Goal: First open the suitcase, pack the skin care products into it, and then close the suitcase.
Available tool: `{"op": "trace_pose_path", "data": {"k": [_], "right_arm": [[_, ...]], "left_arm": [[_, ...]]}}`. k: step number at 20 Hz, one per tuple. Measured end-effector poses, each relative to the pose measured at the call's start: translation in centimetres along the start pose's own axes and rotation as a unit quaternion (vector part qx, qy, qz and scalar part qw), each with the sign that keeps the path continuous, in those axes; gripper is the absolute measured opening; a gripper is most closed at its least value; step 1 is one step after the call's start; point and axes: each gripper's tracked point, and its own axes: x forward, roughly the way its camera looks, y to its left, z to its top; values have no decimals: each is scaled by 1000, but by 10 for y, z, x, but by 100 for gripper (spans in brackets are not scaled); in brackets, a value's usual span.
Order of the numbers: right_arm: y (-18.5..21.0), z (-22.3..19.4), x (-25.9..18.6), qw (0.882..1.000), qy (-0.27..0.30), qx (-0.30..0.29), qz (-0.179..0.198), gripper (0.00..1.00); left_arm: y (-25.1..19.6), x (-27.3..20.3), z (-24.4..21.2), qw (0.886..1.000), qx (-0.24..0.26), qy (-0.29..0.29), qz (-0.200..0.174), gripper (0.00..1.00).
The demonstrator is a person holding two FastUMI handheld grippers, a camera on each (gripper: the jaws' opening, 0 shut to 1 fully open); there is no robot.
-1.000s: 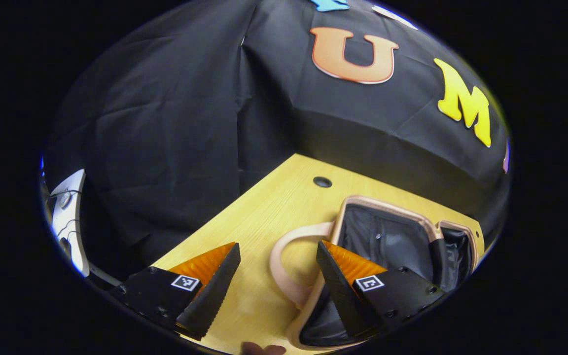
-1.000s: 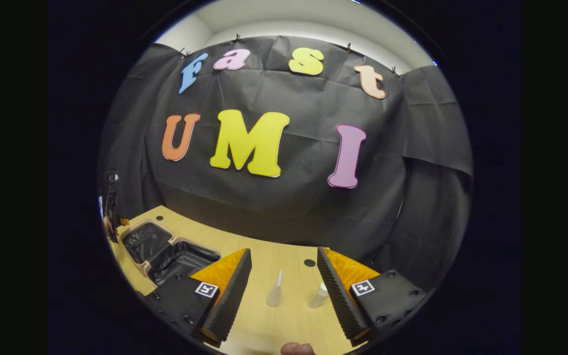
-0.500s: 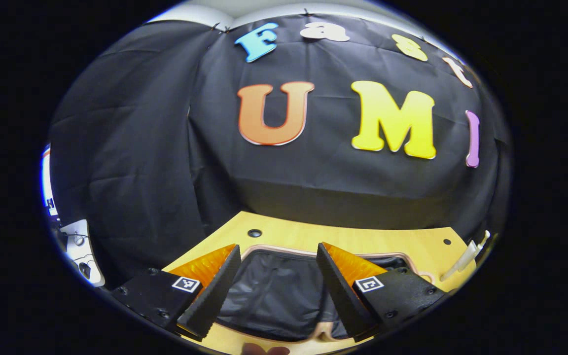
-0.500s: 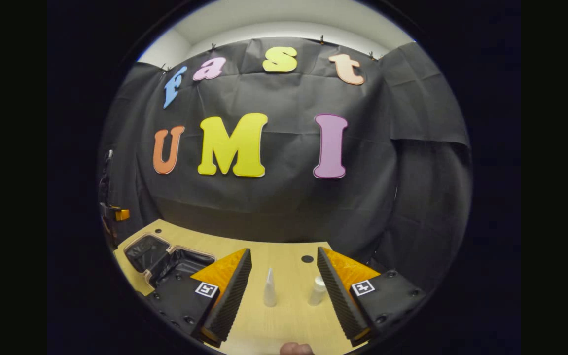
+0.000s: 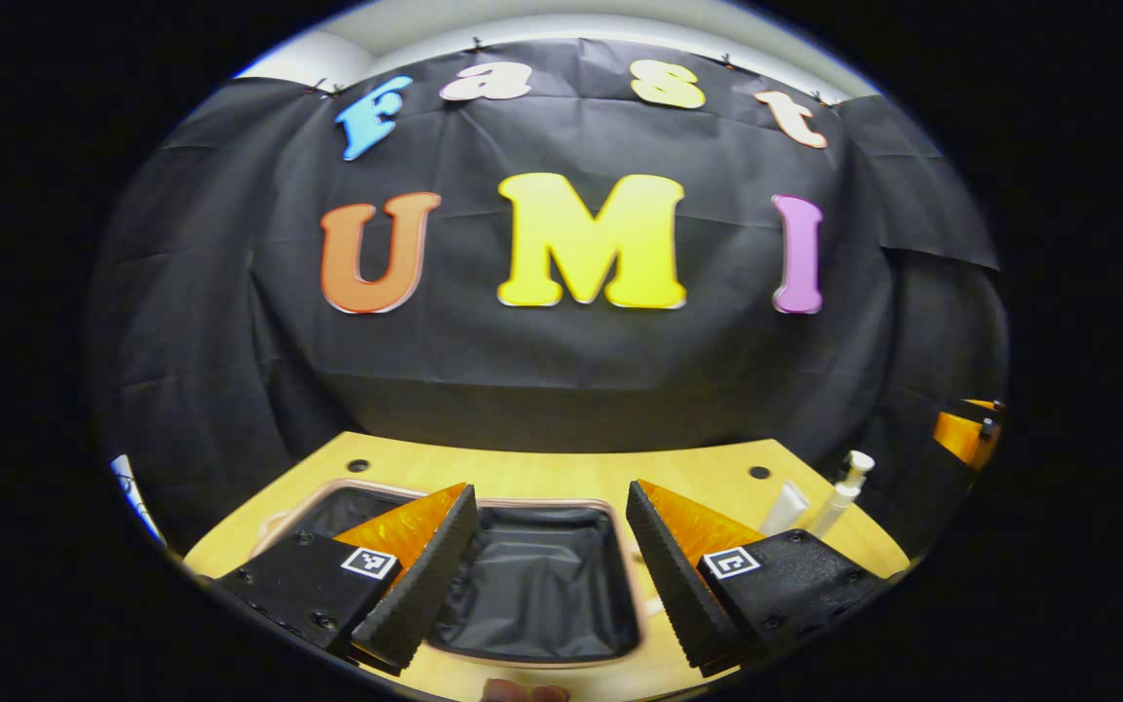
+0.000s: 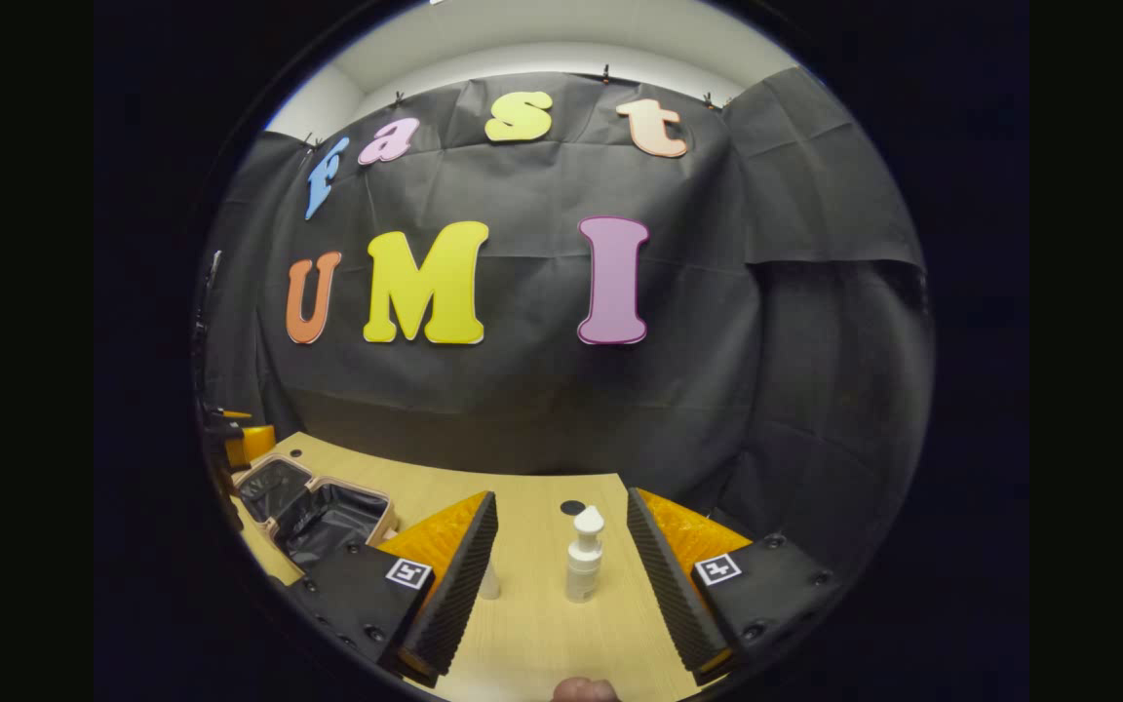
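Note:
The pink suitcase (image 5: 632,585) lies open on the wooden table (image 5: 561,473), its black-lined halves facing up. My left gripper (image 5: 552,585) hovers open above it with nothing between its fingers. A white tube (image 5: 788,507) and a white pump bottle (image 5: 839,492) stand to the suitcase's right in the left gripper view. In the right gripper view the pump bottle (image 6: 583,568) stands upright between the fingers of my right gripper (image 6: 561,585), which is open and apart from it. The tube (image 6: 489,582) is partly hidden behind the left finger. The open suitcase (image 6: 378,520) lies at the left.
Round cable holes (image 5: 358,466) dot the far part of the table near the black cloth wall. The other gripper (image 5: 966,434) shows at the right edge of the left gripper view, and the left gripper (image 6: 245,441) at the left edge of the right gripper view.
The left gripper has swung right, from the suitcase's handle end across to above its open halves, bringing the bottles into view. The right gripper has turned so the pump bottle now stands between its fingers.

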Motion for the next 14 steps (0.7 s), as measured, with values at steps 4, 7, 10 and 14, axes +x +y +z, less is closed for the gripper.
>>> {"op": "trace_pose_path", "data": {"k": [4,7,10,14], "right_arm": [[-32,-18,0,1000,18,-17,-4,79],[-51,-25,1,999,30,-19,-12,79],[-72,-35,1,998,48,-26,-17,79],[-94,-43,3,997,62,-34,-22,79]], "left_arm": [[-99,6,-33,995,35,30,-86,99],[-143,10,-53,991,37,45,-123,99],[-185,39,-86,989,46,54,-132,99],[-217,74,-136,986,48,82,-133,100]]}}
